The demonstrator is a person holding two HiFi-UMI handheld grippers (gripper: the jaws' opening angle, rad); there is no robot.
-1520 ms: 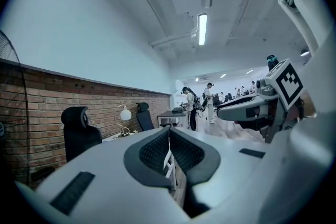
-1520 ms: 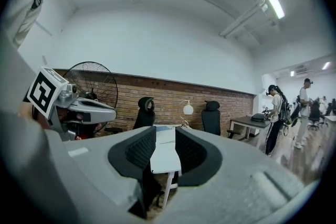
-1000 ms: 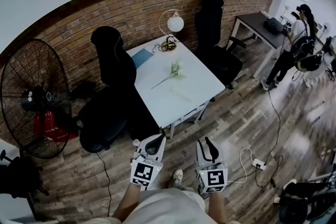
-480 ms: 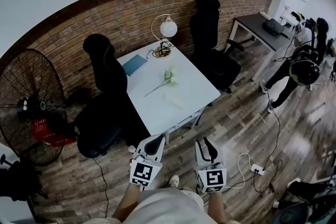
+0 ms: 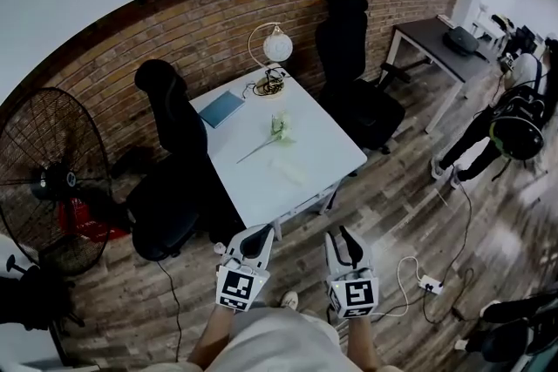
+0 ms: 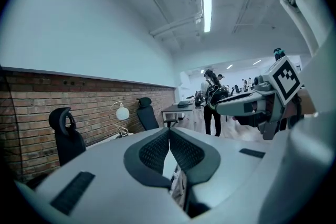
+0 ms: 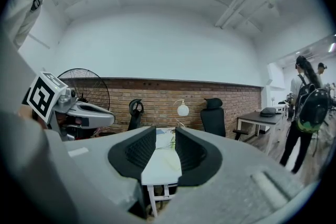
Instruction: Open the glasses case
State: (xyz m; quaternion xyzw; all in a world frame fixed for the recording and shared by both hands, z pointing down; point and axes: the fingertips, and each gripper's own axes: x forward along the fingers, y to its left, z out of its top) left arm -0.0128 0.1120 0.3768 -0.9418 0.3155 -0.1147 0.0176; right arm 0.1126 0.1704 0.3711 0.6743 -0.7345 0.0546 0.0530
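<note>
A white table (image 5: 323, 154) stands ahead by the brick wall. On it lie a blue flat thing (image 5: 222, 109), a green flower stem (image 5: 275, 130) and a pale oblong thing (image 5: 288, 172); I cannot tell which is the glasses case. Both grippers hang in the air short of the table's near edge. My left gripper (image 5: 259, 233) has its fingertips touching, with nothing held (image 6: 169, 132). My right gripper (image 5: 346, 236) is open by a narrow gap, and the table (image 7: 160, 168) shows through it (image 7: 165, 136).
A globe lamp (image 5: 277, 45) and cables sit at the table's far end. Black office chairs (image 5: 179, 144) (image 5: 353, 74) flank the table. A large fan (image 5: 52, 179) stands at the left. A person (image 5: 510, 131) walks at the right near a dark desk (image 5: 436, 39). Cables and a power strip (image 5: 427, 281) lie on the wood floor.
The table has drawn nearer and slid left in the head view as I move toward it. Both grippers keep their pose. The person at the right has walked further right.
</note>
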